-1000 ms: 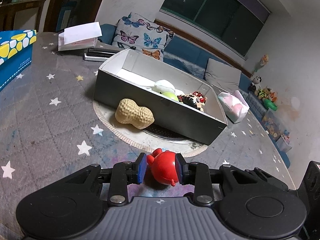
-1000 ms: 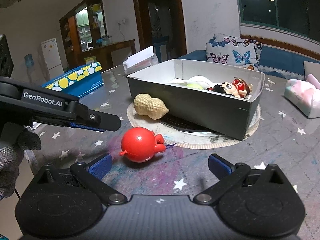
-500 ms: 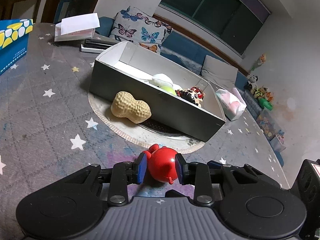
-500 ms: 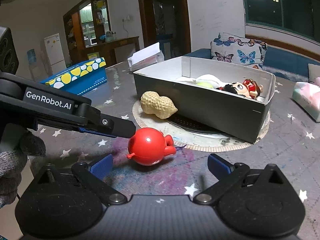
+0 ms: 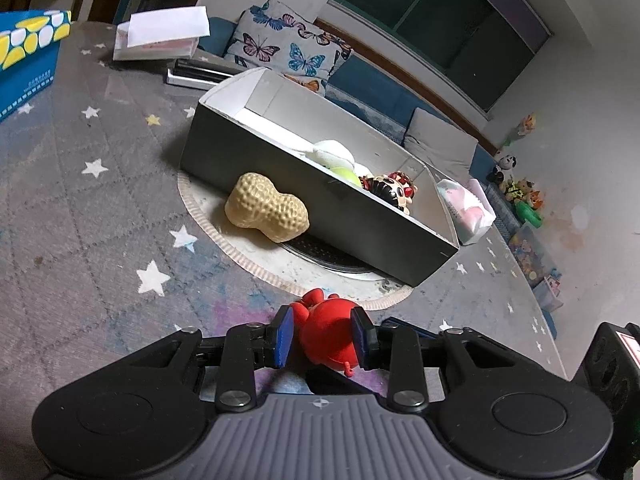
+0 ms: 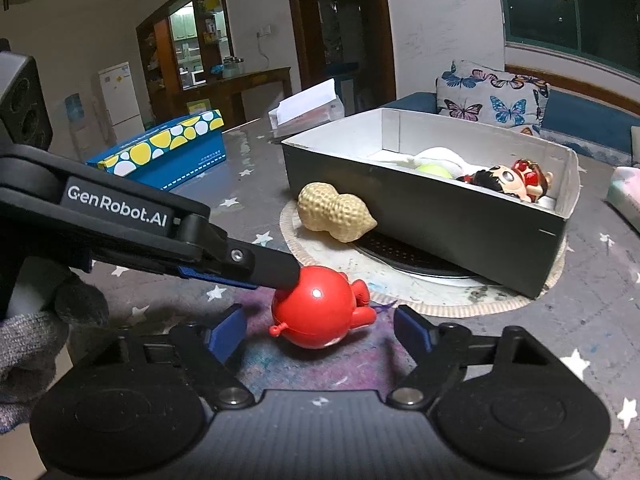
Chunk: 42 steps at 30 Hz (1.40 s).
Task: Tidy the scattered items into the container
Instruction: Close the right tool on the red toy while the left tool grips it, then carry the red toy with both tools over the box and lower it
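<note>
In the left wrist view, the left gripper (image 5: pixel 322 338) clamped the red toy (image 5: pixel 328 336) at lower centre, the grey box (image 5: pixel 320 208) above it. In the right wrist view, the right gripper (image 6: pixel 320 332) gaped wide and empty around the toy (image 6: pixel 316 312); that round, glossy body could have squirted out mid-lift.

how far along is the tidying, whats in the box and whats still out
Partly done: a doll and a white and green item already lie in the grey box. The left gripper has its jaws shut on the red toy. The peanut toy remains outside, against the box. The right gripper is open.
</note>
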Tool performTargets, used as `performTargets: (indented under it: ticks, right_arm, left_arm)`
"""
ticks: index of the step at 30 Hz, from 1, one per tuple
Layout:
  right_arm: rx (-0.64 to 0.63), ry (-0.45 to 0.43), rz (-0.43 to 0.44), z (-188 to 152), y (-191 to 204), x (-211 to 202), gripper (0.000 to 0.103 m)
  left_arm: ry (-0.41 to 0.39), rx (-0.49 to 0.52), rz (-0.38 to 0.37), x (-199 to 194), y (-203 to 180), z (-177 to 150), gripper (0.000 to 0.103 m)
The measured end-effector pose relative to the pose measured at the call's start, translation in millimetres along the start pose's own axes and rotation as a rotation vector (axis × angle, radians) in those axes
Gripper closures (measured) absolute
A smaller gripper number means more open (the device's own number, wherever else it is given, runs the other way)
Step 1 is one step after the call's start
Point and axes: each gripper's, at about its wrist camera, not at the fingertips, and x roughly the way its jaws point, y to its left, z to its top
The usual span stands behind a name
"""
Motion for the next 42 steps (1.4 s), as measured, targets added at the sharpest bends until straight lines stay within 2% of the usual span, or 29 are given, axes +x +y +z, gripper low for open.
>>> performTargets:
  ticks: [8, 15, 22, 24, 28, 35, 42]
  right_arm:
    - [0.0, 0.009, 0.009, 2.6, -1.2, 6.5, 0.027]
    - [0.017, 0.026, 0.007, 2.5, -3.5, 11.3, 0.041]
    - [0.03, 0.027, 0.012, 1.6, -6.0, 10.8, 0.041]
    - [0.03, 0.028, 0.012, 1.6, -6.1, 10.7, 0.041]
    - [0.038, 0.026, 0.015, -0.1, -7.6, 9.0, 0.041]
    - [0.026, -0.001, 0.0, 3.0, -6.5, -2.4, 0.041]
    - [-0.012, -0.092, -0.044, 28.5, -17.0, -23.5, 0.041]
  left_arm:
    - [0.004, -0.02, -0.013, 1.6, 4.1, 2.5, 0.069]
    - [0.008, -0.055, -0.029, 1.8, 10.4, 2.5, 0.068]
    - [0.043, -0.127, -0.091, 5.1, 17.6, 0.2, 0.068]
    - [0.05, -0.135, -0.096, 7.1, 16.6, -1.7, 0.065]
    - [0.057, -0.15, -0.108, 7.8, 17.3, -1.9, 0.067]
    - [0.03, -0.1, -0.122, 1.3, 3.9, 0.8, 0.067]
    - [-0.036, -0.019, -0.173, -4.2, -24.4, 27.4, 0.067]
